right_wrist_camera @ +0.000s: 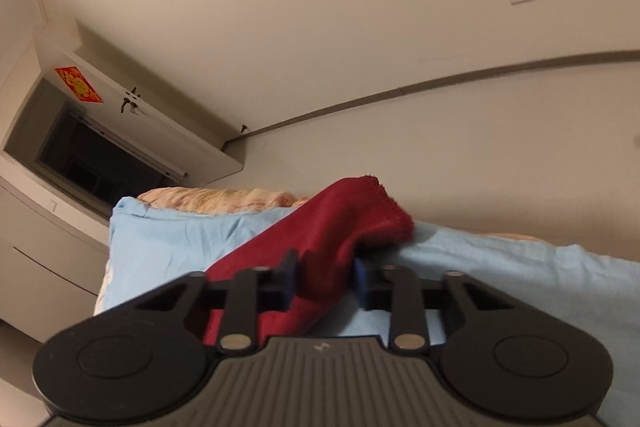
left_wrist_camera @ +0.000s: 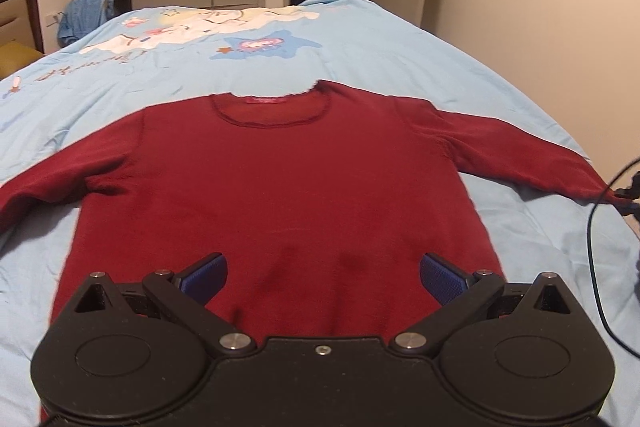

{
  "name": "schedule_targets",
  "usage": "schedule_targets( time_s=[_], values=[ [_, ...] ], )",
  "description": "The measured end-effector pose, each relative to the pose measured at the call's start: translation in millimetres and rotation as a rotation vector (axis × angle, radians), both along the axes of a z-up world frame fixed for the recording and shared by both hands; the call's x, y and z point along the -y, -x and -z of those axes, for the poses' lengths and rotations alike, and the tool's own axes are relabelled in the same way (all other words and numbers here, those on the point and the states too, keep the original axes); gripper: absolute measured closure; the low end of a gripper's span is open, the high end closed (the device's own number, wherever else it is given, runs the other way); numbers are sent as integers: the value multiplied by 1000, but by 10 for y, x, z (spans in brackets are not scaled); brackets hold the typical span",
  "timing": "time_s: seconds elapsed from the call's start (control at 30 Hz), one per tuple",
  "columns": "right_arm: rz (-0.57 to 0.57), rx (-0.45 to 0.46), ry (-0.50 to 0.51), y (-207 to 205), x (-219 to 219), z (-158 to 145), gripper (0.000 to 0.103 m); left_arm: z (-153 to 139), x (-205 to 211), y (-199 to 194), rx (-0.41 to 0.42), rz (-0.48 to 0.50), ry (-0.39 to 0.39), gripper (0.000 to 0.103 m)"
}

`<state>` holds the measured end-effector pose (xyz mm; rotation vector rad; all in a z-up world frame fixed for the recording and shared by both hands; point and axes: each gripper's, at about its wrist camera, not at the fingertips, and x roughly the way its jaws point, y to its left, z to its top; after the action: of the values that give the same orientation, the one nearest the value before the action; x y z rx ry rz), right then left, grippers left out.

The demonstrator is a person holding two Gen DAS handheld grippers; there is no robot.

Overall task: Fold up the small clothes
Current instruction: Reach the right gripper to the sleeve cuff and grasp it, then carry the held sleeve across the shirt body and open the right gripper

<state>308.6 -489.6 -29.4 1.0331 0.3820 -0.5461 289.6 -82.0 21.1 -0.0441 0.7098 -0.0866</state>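
Sweater [left_wrist_camera: 280, 179], dark red, lies flat and face-up on the light blue bedsheet [left_wrist_camera: 360, 47], both sleeves spread. Left gripper [left_wrist_camera: 323, 279] hovers spread over the hem, holding nothing. Right gripper [right_wrist_camera: 326, 277] pinches the right sleeve cuff [right_wrist_camera: 352, 215]. Judged risk: the shallow pinch slips, or snags the sheet, dragging the body askew.
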Motion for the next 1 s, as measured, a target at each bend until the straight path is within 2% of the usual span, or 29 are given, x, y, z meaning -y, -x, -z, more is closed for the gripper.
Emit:
schedule_targets(
  time_s=[0.07,0.2,0.4,0.47,0.73,1.0],
  values=[
    [-15,-17,72,-42,-72,-82,88,-38,-78,-18,5,-22,-3,1],
    [-70,-12,274,-95,-352,-417,92,-125,-262,-33,29,-68,9,1],
    [-261,28,622,-386,-1092,-997,92,-256,-527,12,66,-136,30,1],
    [-344,54,709,-500,-1412,-1142,92,-292,-615,23,75,-161,36,1],
    [-623,160,886,-929,-2753,-1389,93,-408,-1066,124,112,-271,43,1],
    [-882,243,1019,-862,-4142,-1389,93,-420,-1490,254,126,-367,54,1]
  ],
)
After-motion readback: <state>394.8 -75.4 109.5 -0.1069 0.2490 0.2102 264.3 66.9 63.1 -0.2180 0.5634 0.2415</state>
